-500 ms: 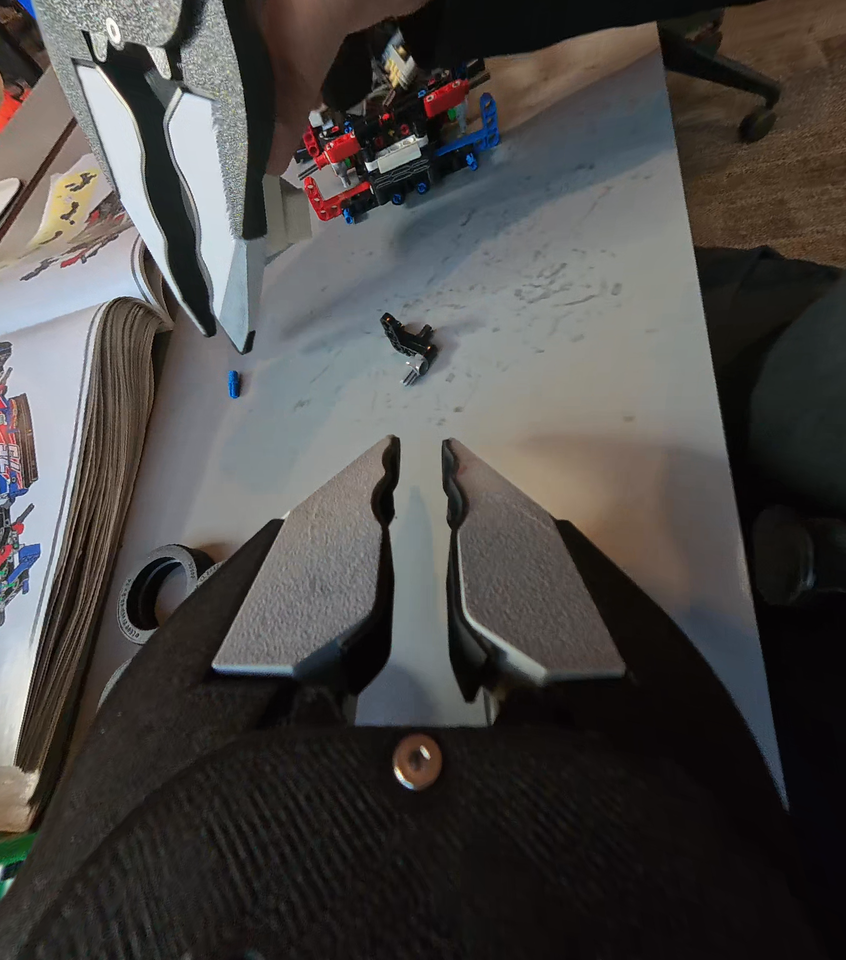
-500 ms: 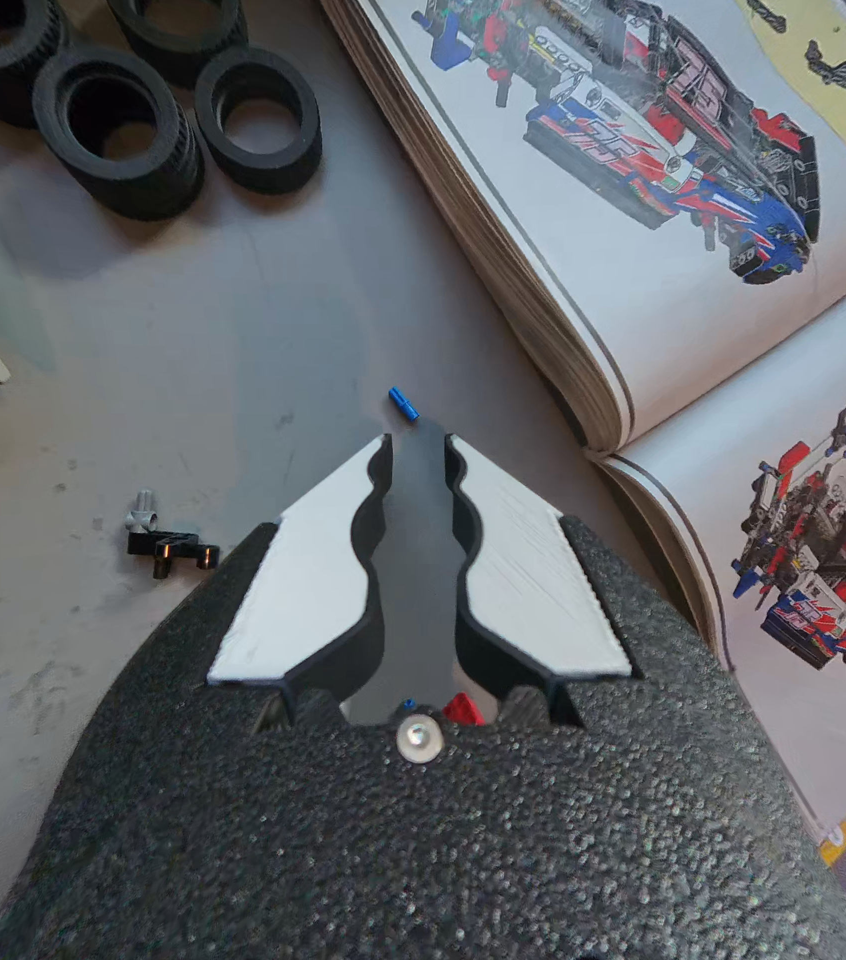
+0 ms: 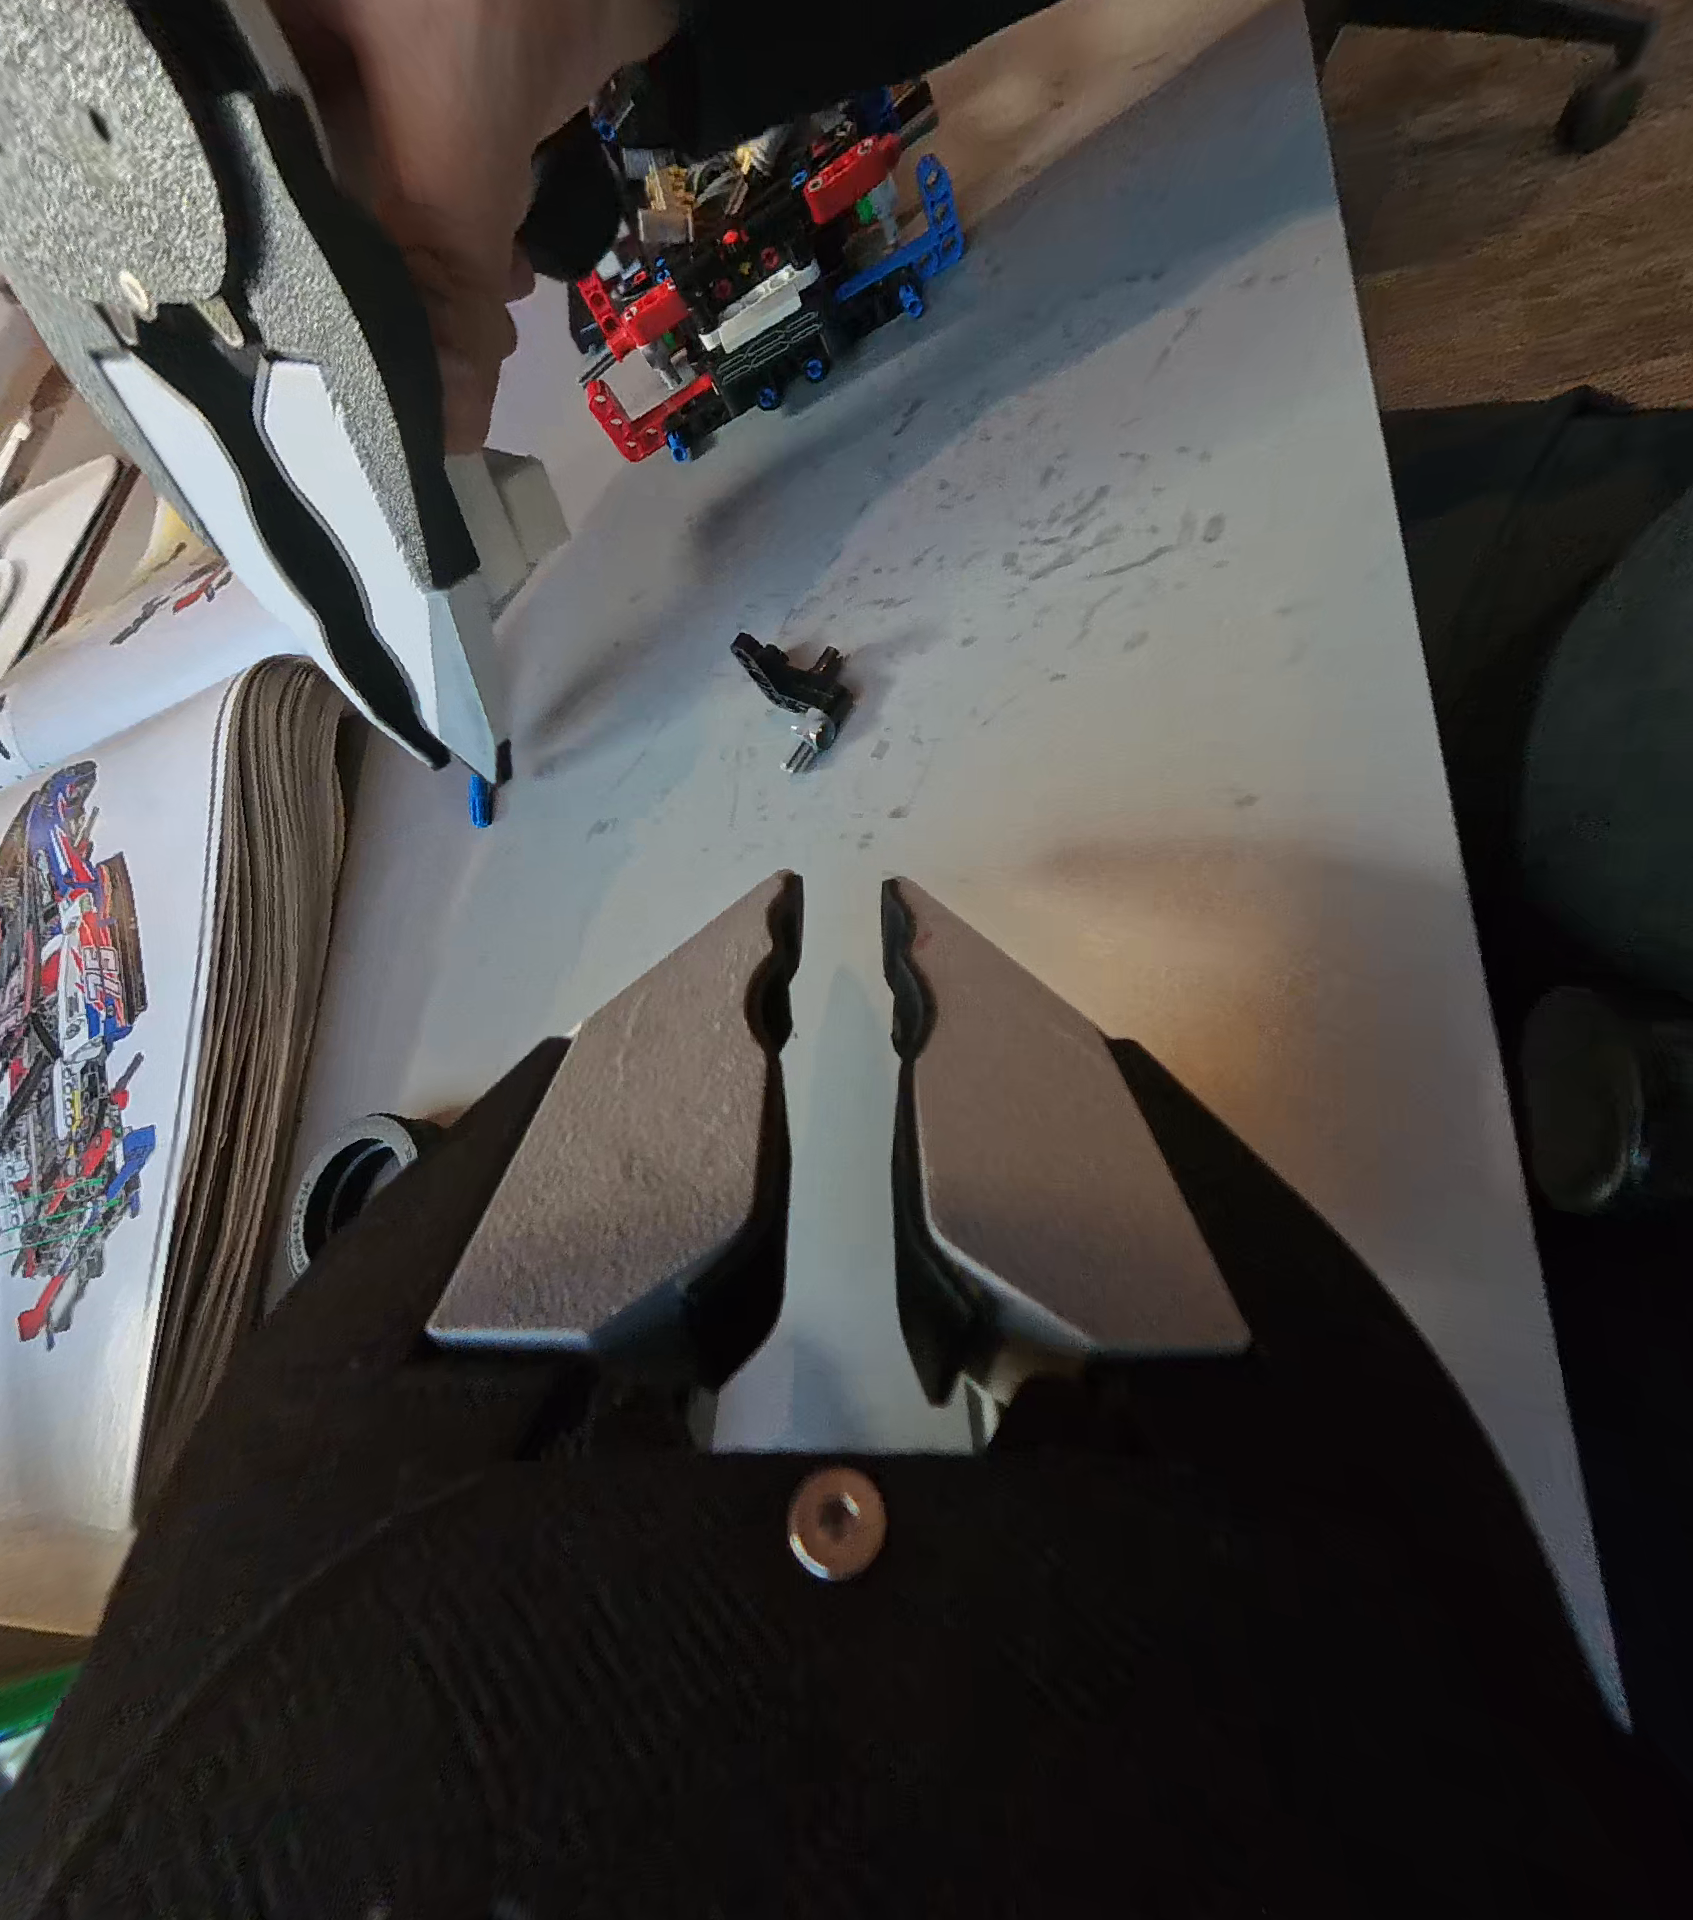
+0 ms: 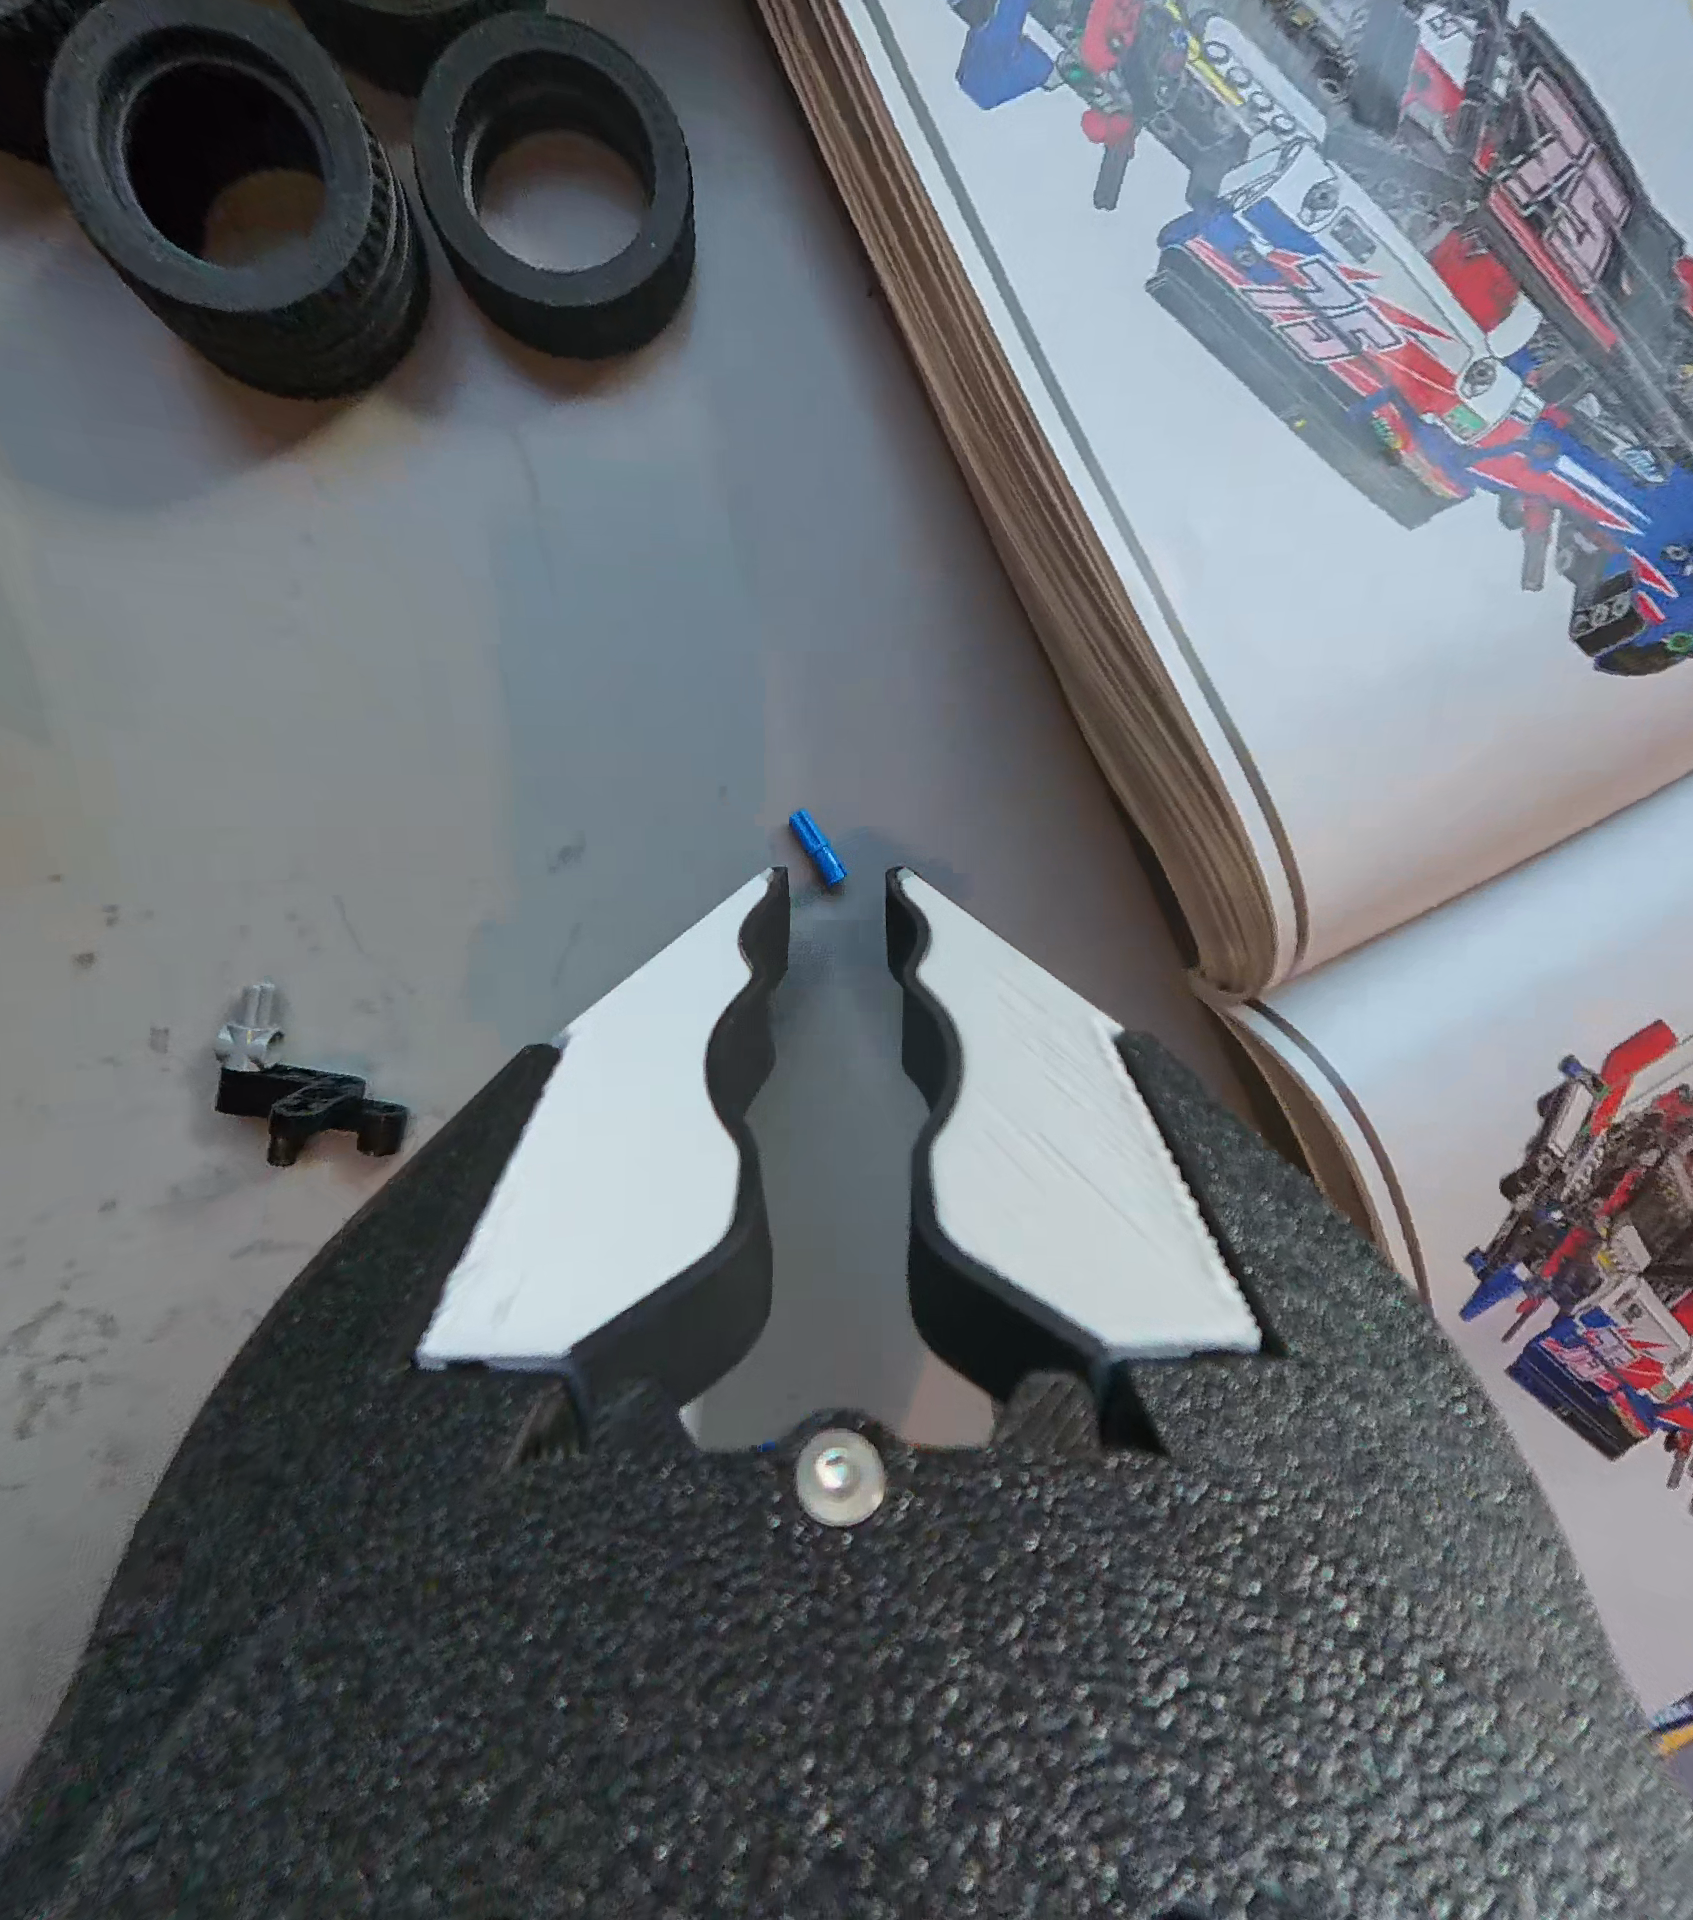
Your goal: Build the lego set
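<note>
a: lego build [image 3: 764, 281], half done, red, black and blue, sits at the far end of the grey desk [image 3: 1133, 727] in the left wrist view, partly behind a hand [image 3: 426, 208].
b: loose parts?
a: tiny blue pin [image 4: 817, 848] lying flat on the desk. right tongs [image 4: 834, 878] tips just short of it, one each side, gap a bit wider than the pin. nothing gripped.
b: touching the pin?
a: right wrist view shows it just past the tips, apart. in the left wrist view the tips come down right at the pin [image 3: 479, 801], contact can't tell.
b: left tongs?
a: left tongs [image 3: 842, 883] above bare desk, parted by a narrow gap, empty.
b: other pieces?
a: small black connector with a grey axle pin stuck on it [image 4: 307, 1091], left of the right tongs, flat on the desk. same piece mid-desk in the left wrist view [image 3: 792, 691], between the left tongs and the build.
b: rest?
a: open instruction booklet [image 4: 1393, 468], thick, pages showing a red-blue-white truck, just right of the pin. black rubber tyres [image 4: 551, 197] grouped at top left of the right wrist view, well apart from the pin. office chair base [image 3: 1590, 94] on the wood floor beyond the desk.
</note>
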`<state>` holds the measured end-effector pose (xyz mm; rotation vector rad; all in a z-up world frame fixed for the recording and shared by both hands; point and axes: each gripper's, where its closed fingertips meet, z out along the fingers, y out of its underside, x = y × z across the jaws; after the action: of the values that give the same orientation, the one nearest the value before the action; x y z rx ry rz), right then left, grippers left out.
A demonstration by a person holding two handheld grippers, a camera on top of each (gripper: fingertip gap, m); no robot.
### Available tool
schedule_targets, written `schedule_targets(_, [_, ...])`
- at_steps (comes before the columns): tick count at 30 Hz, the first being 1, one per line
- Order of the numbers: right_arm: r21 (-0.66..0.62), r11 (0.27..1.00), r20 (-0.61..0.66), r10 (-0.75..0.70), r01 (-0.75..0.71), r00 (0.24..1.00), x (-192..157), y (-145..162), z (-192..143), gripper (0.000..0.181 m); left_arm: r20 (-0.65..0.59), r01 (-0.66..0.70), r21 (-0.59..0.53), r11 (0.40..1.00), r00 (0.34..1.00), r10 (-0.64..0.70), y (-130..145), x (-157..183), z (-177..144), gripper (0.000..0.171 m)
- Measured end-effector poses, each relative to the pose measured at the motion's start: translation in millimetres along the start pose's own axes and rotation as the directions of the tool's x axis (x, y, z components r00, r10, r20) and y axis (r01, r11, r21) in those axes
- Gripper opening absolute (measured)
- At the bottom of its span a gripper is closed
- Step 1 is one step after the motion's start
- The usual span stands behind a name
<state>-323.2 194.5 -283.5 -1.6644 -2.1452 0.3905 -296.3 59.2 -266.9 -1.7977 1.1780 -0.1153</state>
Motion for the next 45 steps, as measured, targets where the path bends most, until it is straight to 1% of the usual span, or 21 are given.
schedule_targets(2, [-0.031,0.999,0.005,-0.005,0.005,1.000,3.3,4.8,-1.2,0.018,0.072,-0.047,0.005,0.999,0.996,0.047,-1.7,-4.1,-1.7,0.012])
schedule_targets(4, [-0.032,0.999,0.005,0.002,-0.002,1.000,6.4,7.6,-8.9,0.018,0.253,-0.136,0.089,0.987,0.961,0.110,-15.6,-19.6,-17.6,0.000])
schedule_targets(5, [-0.022,1.000,-0.002,0.009,-0.009,1.000,8.8,8.2,-14.0,0.018,0.345,-0.181,0.142,0.973,0.931,0.123,-24.7,-28.6,-32.2,0.000])
schedule_targets(6, [-0.014,1.000,-0.008,0.018,-0.018,1.000,10.6,9.4,-19.2,0.017,0.401,-0.200,0.188,0.962,0.909,0.111,-31.2,-36.5,-48.1,0.000])
schedule_targets(8, [0.000,0.999,-0.008,0.032,-0.032,0.999,12.6,12.0,-27.2,0.017,0.443,-0.120,0.268,0.956,0.896,-0.012,-34.1,-57.7,-80.4,0.003])
schedule_targets(9, [0.013,0.999,0.006,0.037,-0.037,0.999,11.2,11.3,-29.3,0.017,0.433,-0.046,0.312,0.949,0.896,-0.099,-33.0,-67.9,-97.2,0.006])
schedule_targets(11, [0.029,0.999,0.047,0.038,-0.039,0.998,6.1,7.3,-28.0,0.017,0.397,0.081,0.424,0.902,0.879,-0.265,-30.7,-87.1,-133.7,0.009])
schedule_targets(13, [0.002,1.000,0.058,0.008,-0.008,0.998,3.2,5.1,-22.5,0.019,0.356,0.194,0.545,0.816,0.827,-0.434,-22.9,-107.0,-169.5,0.010])
schedule_targets(14, [-0.008,1.000,0.067,-0.017,0.018,0.998,0.9,3.2,-19.7,0.019,0.304,0.243,0.604,0.759,0.810,-0.501,-20.3,-112.3,-183.2,0.009])
schedule_targets(15, [-0.017,0.999,0.069,-0.038,0.039,0.997,0.9,1.8,-17.7,0.019,0.241,0.283,0.656,0.700,0.800,-0.550,-20.0,-115.1,-193.7,0.011])
schedule_targets(17, [-0.045,0.998,0.057,-0.032,0.034,0.998,7.9,3.0,-18.6,0.018,0.145,0.342,0.721,0.602,0.776,-0.614,-20.4,-119.9,-205.6,0.024])
schedule_targets(18, [-0.052,0.999,0.050,-0.013,0.016,0.999,11.3,4.0,-23.7,0.018,0.096,0.365,0.736,0.570,0.778,-0.621,-22.6,-118.5,-207.3,0.035])
schedule_targets(20, [-0.025,1.000,0.020,0.008,-0.007,1.000,17.1,3.2,-42.0,0.018,0.008,0.406,0.755,0.515,0.779,-0.627,-28.9,-113.9,-208.2,0.042])
schedule_targets(21, [-0.012,1.000,-0.001,0.020,-0.020,1.000,20.4,4.7,-53.3,0.017,-0.011,0.424,0.745,0.515,0.780,-0.626,-29.2,-111.3,-203.8,0.042])
schedule_targets(25, [-0.044,0.996,-0.044,0.072,-0.073,0.996,19.5,30.3,-87.4,0.017,-0.050,0.467,0.647,0.603,0.815,-0.577,-29.1,-91.3,-169.1,0.046])
schedule_targets(31, [-0.213,0.970,-0.086,0.102,-0.118,0.991,8.8,93.0,-95.9,0.016,-0.116,0.502,0.508,0.700,0.845,-0.522,-28.1,-64.6,-127.0,0.044])
schedule_targets(33, [-0.207,0.969,-0.112,0.114,-0.135,0.987,11.2,100.0,-102.4,0.011,-0.111,0.504,0.453,0.735,0.850,-0.515,-21.1,-56.4,-115.9,0.045])
schedule_targets(37, [-0.075,0.987,-0.076,0.135,-0.141,0.988,3.8,69.9,-98.6,0.012,-0.124,0.508,0.374,0.776,0.857,-0.501,-10.9,-40.1,-109.3,0.047])
schedule_targets(39, [-0.079,0.994,-0.063,0.076,-0.081,0.995,-2.3,54.5,-81.4,0.014,-0.109,0.477,0.399,0.783,0.873,-0.476,-9.9,-36.7,-117.3,0.049])
schedule_targets(42, [-0.077,0.997,0.012,-0.001,0.002,1.000,-13.8,29.7,-47.0,0.015,-0.038,0.435,0.462,0.773,0.880,-0.473,-5.4,-43.2,-136.0,0.048])
schedule_targets(45, [-0.108,0.994,0.066,-0.019,0.026,0.998,-11.3,15.8,-18.0,0.020,0.018,0.475,0.416,0.776,0.848,-0.529,12.9,-47.7,-144.2,0.047])
